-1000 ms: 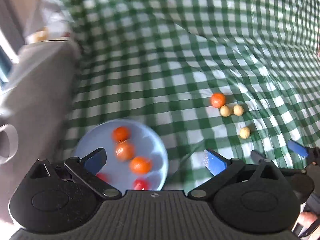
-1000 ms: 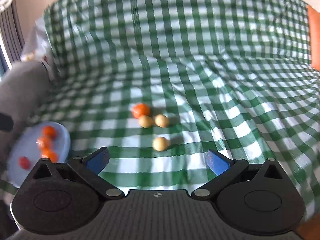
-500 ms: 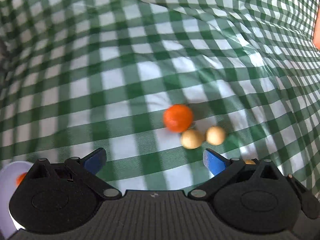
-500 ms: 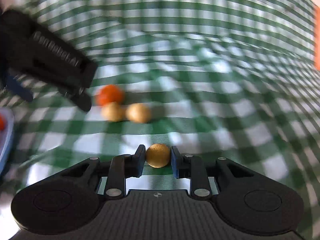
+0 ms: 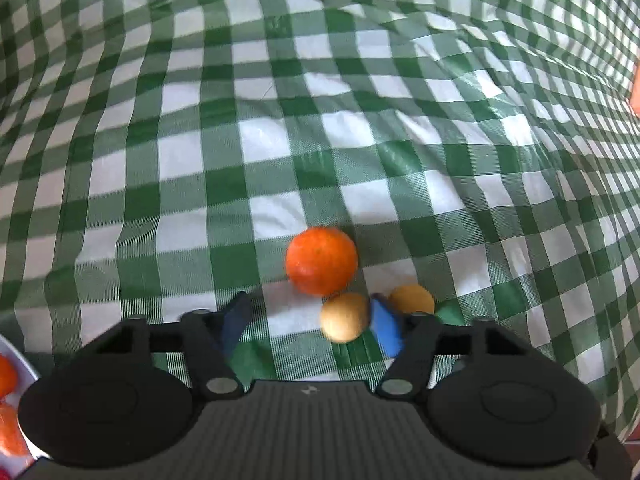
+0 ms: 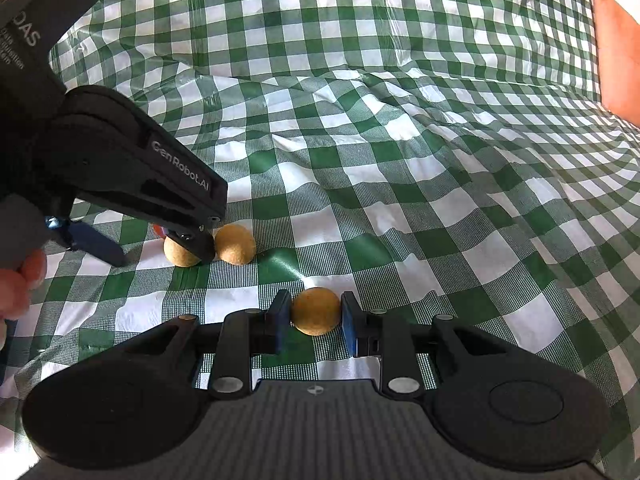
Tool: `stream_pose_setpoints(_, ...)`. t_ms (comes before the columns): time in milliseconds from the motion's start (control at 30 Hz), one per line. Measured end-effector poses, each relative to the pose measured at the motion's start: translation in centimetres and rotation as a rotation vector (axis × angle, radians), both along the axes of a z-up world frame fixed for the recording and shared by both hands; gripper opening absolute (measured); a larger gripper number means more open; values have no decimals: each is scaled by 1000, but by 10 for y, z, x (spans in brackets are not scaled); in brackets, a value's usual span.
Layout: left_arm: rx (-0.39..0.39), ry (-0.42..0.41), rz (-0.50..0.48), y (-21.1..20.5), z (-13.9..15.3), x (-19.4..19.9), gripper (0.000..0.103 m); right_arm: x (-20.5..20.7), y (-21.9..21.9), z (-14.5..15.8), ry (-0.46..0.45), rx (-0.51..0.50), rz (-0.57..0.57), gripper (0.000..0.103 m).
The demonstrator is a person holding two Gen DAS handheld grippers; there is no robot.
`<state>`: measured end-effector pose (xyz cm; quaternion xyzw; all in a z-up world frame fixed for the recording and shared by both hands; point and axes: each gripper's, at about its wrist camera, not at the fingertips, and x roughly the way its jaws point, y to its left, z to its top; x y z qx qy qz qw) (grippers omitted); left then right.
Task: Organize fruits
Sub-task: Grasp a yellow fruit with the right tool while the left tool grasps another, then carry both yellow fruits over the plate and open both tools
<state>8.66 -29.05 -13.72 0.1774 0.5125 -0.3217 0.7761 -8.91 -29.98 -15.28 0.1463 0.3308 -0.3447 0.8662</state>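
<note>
We are clamping the right tongs [image 6: 311,322] on a tan ball [image 6: 316,311], low centre frame. Left tongs [image 5: 306,330] are standing open around another tan ball [image 5: 345,317]; the orange [image 5: 321,261] is lying just beyond, touching it.

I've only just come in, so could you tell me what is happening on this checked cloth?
A person is sorting small round fruits with a handheld gripper in each hand. The right gripper is shut on a tan fruit low over the green checked cloth. The left gripper is open, its fingers around another tan fruit, with an orange fruit just beyond and a third tan one outside its right finger. A plate holding orange fruits shows at the left edge.
</note>
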Motion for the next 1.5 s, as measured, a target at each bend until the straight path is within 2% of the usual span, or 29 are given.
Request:
stream_pose_setpoints(33,-2,-13,-19,-1,1,-2,44,0,1,0,0,-2,0,28)
stream_pose_setpoints(67,1,-19,-36,-1,2,-3,27,0,0,-1,1,-4,4,28)
stream_pose_setpoints(267,-39,9,-24,22,10,-4,27,-1,3,1,-4,-9,7,28)
stream_pose_setpoints(333,-65,31,-31,33,9,-4,39,-1,3,2,-1,-13,7,28)
stream_pose_setpoints(367,-71,43,-38,37,8,-4,51,-2,5,2,1,-15,7,28)
stream_pose_setpoints(400,-76,48,-46,40,7,-5,54,-2,5,3,2,-17,7,28)
stream_pose_setpoints(567,-82,42,-80,44,2,-10,59,-1,6,3,9,-28,12,28)
stream_pose_setpoints(633,-77,30,-90,42,2,-11,59,-1,5,2,10,-31,16,28)
stream_pose_setpoints(667,-78,27,-91,41,2,-11,53,-1,5,2,10,-31,16,28)
stream_pose_setpoints(700,-81,23,-96,40,2,-11,26,0,5,2,10,-31,18,28)
stream_pose_setpoints(833,-73,-14,-80,40,6,-12,27,0,5,1,10,-37,23,28)
stream_pose_setpoints(967,-59,-69,-61,54,22,-33,27,-3,3,4,-22,-22,14,28)
stream_pose_setpoints(1167,-82,-50,-27,120,50,-73,27,-20,18,29,-71,-44,40,28)
stream_pose_setpoints(1267,-68,-68,-12,164,64,-86,27,-35,42,50,-65,-6,88,28)
stream_pose_setpoints(1367,-30,-94,28,206,75,-91,27,-49,78,66,-56,37,187,28)
stream_pose_setpoints(1500,29,-126,122,253,88,-81,27,-50,127,77,-37,35,323,28)
